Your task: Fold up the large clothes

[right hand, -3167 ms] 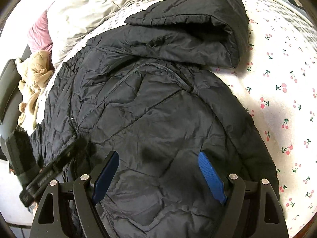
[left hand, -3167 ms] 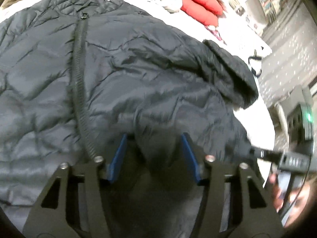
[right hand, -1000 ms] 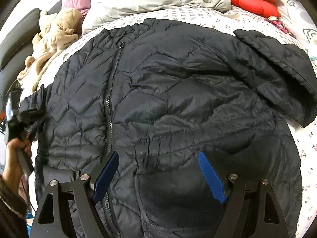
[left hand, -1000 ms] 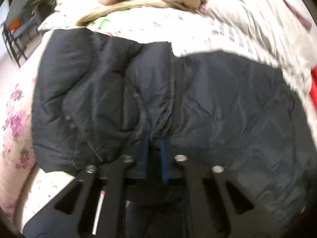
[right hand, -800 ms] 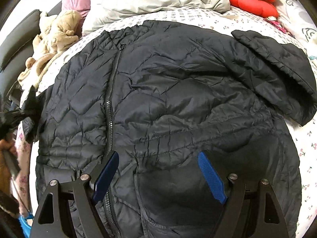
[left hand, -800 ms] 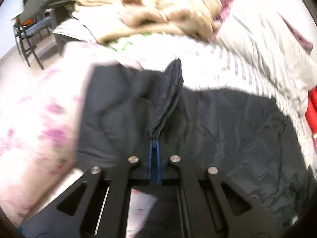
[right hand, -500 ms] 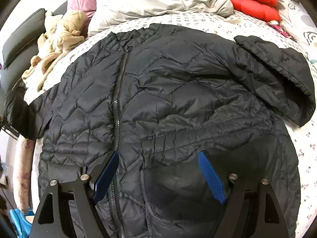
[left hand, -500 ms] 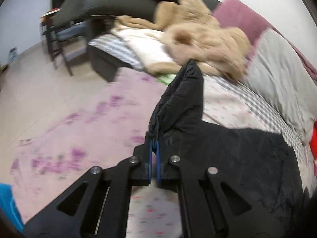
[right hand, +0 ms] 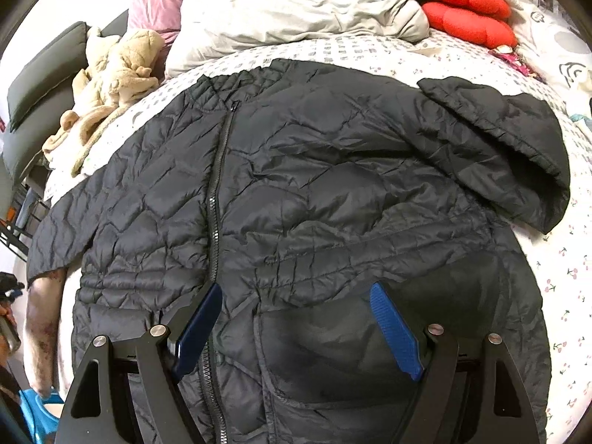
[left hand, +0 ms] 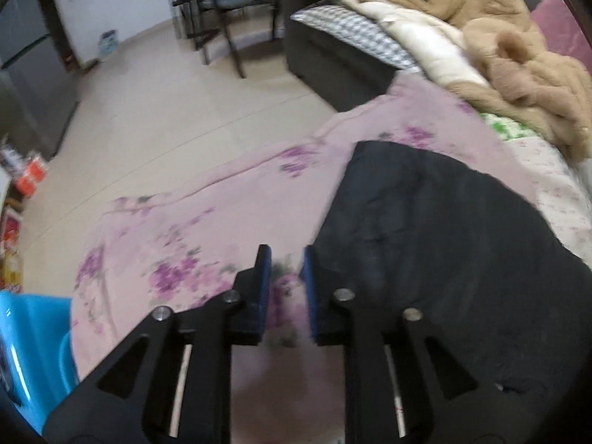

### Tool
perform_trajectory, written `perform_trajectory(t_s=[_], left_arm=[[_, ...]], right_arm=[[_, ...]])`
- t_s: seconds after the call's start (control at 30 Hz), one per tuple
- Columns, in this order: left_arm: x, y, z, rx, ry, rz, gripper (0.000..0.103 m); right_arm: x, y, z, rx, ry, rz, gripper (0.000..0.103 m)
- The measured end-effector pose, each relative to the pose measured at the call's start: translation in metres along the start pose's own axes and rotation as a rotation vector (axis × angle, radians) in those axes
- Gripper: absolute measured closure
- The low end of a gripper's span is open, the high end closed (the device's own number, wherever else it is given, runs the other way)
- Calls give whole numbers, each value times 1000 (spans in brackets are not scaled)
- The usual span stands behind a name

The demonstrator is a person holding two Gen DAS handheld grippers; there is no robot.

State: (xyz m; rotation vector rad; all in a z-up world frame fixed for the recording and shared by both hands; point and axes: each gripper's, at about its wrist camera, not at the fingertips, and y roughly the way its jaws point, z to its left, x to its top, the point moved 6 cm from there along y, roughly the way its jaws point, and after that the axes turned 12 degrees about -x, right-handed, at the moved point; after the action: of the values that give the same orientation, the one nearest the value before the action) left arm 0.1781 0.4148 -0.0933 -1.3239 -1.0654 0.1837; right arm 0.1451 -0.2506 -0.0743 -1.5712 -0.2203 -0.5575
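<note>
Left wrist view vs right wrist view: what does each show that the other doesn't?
Only the left wrist view: the floor, a chair, a pink flowered sheet, and the left gripper, jaws opening with nothing between them.

Only the right wrist view: the jacket's zipper, a folded sleeve, red cushions, a grey pillow, and the right gripper open above the jacket.

Both: the black jacket and tan blanket.

Black jacket [right hand: 333, 203] on bed [right hand: 566, 296]
</note>
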Motion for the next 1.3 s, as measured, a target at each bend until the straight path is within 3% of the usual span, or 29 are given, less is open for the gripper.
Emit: perform_trajectory(t_s=[0.03,0.07,0.1,0.23,0.33,0.47,0.67,0.8,0.87,0.93,1.03,1.13,1.2,1.23,1.27,1.3], left_arm=[[-2,-2,-2,-20,-1,0,56],[-6,-5,-4,-37,2,3,37],[-9,-10,-10,-59,11,-3,31],[-19,-36,-33,-117,54,-7,23],[-34,-59,-65,-186,145,-5,18],[-63,-87,-108,-267,223,19,5],[-128,-121,-183,-474,346,82,0],[-179,-119,-223,-623,410,166,0],[-203,-112,-240,-650,463,239,0],[-215,-112,-253,-677,492,265,0],[-218,-113,-269,-709,490,241,0],[-220,-113,-282,-757,484,243,0],[-225,-114,-291,-780,497,255,0],[-228,-116,-293,-791,502,261,0],[-231,-118,-295,-807,505,266,0],[-233,-119,-298,-826,507,276,0]], right_arm=[[1,-1,-2,-2,1,-7,19],[1,-2,-4,-3,3,-12,19],[2,-3,-5,-5,4,-18,19],[4,-7,-11,-25,7,-45,19],[8,-10,-19,-54,11,-71,19],[17,-14,-38,-94,46,-100,19],[25,-13,-81,-94,185,-103,19],[30,-9,-105,-113,239,-106,19],[39,-4,-114,-142,246,-104,19],[57,0,-121,-212,232,-135,19],[84,11,-119,-318,147,-182,20],[109,33,-118,-479,42,-184,21],[122,49,-122,-565,14,-175,29],[128,57,-125,-596,-1,-162,46],[131,63,-128,-605,-10,-153,83],[133,67,-132,-606,-15,-138,94]])
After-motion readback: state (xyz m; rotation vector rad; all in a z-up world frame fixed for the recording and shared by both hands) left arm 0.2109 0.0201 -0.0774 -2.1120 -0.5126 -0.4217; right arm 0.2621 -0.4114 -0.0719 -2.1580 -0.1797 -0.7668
